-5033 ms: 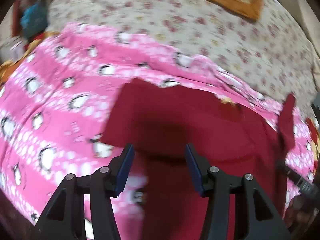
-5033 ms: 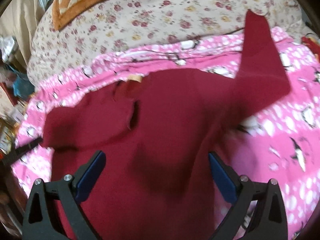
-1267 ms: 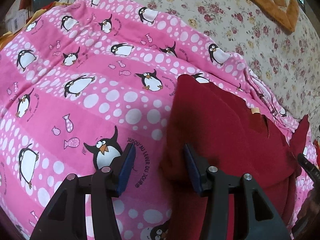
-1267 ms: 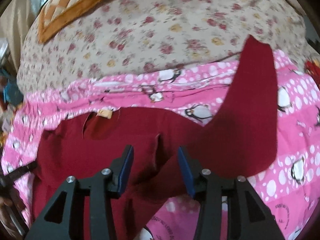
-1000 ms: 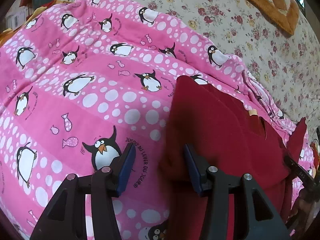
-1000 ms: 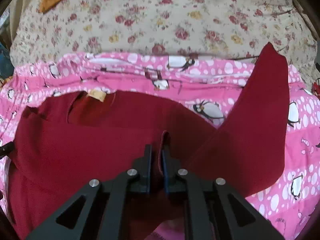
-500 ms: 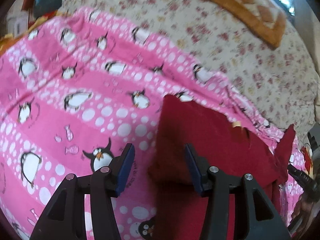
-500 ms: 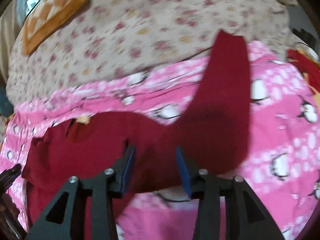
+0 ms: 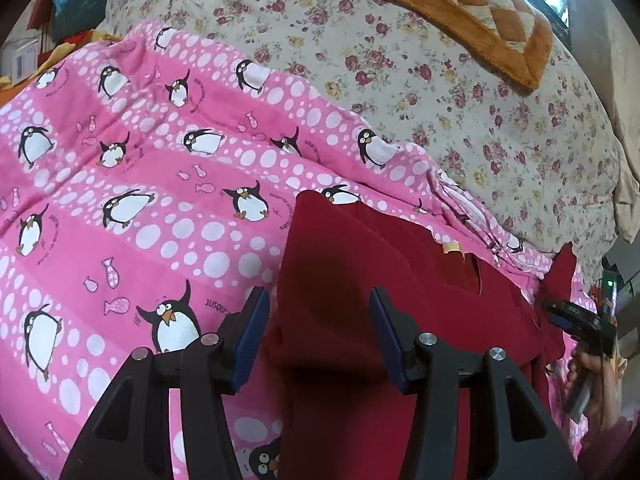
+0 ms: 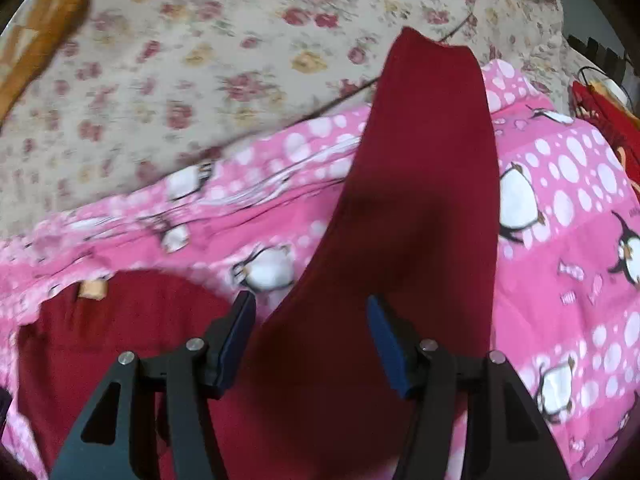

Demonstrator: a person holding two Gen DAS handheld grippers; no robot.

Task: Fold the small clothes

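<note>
A dark red long-sleeved top (image 9: pixel 360 292) lies on a pink penguin-print blanket (image 9: pixel 140 200). Its left sleeve is folded in over the body, and a tan neck label (image 9: pixel 452 246) shows. My left gripper (image 9: pixel 318 332) is open and empty, over the folded left edge of the top. In the right wrist view the right sleeve (image 10: pixel 424 200) stretches straight out away from the body (image 10: pixel 120 320). My right gripper (image 10: pixel 310 336) is open and empty, over the base of that sleeve. It also shows in the left wrist view (image 9: pixel 576 320) at the far right.
The blanket lies on a bed with a floral sheet (image 9: pixel 440 80). An orange checked cushion (image 9: pixel 460 8) sits at the far side. Red fabric (image 10: pixel 608 120) lies at the right edge. Clutter stands beyond the left side of the bed (image 9: pixel 76 0).
My right gripper had shut on a pinch of the top's body a second ago, then opened and moved right toward the outstretched sleeve. My left gripper stayed open and drew back slightly.
</note>
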